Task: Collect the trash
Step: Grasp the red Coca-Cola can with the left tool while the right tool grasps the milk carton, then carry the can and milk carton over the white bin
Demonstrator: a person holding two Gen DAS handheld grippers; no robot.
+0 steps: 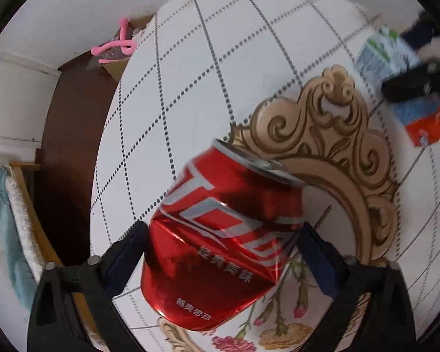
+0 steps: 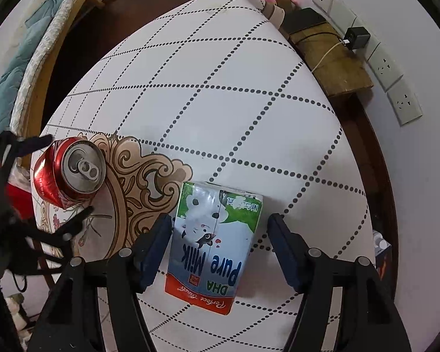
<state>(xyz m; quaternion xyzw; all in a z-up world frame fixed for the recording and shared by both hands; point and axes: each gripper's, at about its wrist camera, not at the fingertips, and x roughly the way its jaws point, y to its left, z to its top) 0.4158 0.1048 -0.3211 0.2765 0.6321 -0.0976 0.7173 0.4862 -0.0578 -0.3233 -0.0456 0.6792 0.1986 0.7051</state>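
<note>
A dented red cola can (image 1: 220, 249) stands on the white dotted tablecloth (image 1: 220, 44), over its gold scroll print. My left gripper (image 1: 223, 228) is open around the can, pads close at both sides, with no squeeze showing. In the right wrist view the can (image 2: 70, 173) shows its opened top, with the left gripper (image 2: 58, 180) straddling it. A blue, white and green milk carton (image 2: 214, 243) lies flat on the cloth (image 2: 220, 102). My right gripper (image 2: 220, 219) is open over it: the left finger (image 2: 158, 243) is near its edge and a gap shows on the right.
A wooden shelf (image 2: 334, 64) with a cable and black charger (image 2: 356, 38) runs along the wall by several sockets (image 2: 404, 104). A pink toy (image 1: 114, 47) lies past the table's far corner. A seat with teal cloth (image 2: 23, 44) stands beside the table above dark floor (image 1: 67, 146).
</note>
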